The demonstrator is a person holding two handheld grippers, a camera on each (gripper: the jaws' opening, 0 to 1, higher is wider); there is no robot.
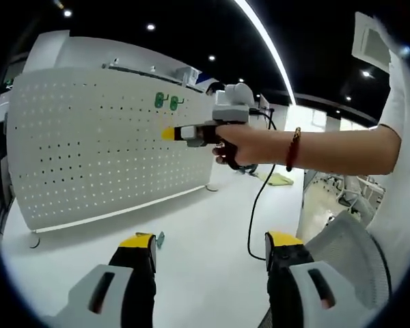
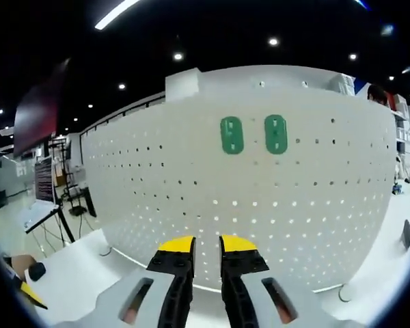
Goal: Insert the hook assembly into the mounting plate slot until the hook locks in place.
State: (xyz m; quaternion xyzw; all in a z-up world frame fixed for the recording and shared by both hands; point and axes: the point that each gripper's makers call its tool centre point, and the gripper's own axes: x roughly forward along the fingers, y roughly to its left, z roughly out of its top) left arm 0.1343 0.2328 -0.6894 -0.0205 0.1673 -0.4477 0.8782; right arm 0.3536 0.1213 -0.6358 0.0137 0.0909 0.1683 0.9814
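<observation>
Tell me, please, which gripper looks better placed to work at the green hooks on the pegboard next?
Probably the right gripper: it is held up close to the pegboard, pointing roughly at the two green hooks. The left gripper sits low and back over the table, jaws apart.

My left gripper (image 1: pixel 210 254) has matt black jaws capped with smooth yellow pads, set in pale grey plastic shells. My right gripper (image 2: pixel 206 254) has the same finish, and from the left gripper view its body looks like light grey moulded plastic. The pegboard (image 2: pixel 191 198) in front of me looks like painted sheet metal, white and matt, punched with small holes. Two green plates (image 2: pixel 253 134) on it look like smooth, slightly glossy plastic. The table (image 1: pixel 198 225) is smooth white with a faint sheen.
</observation>
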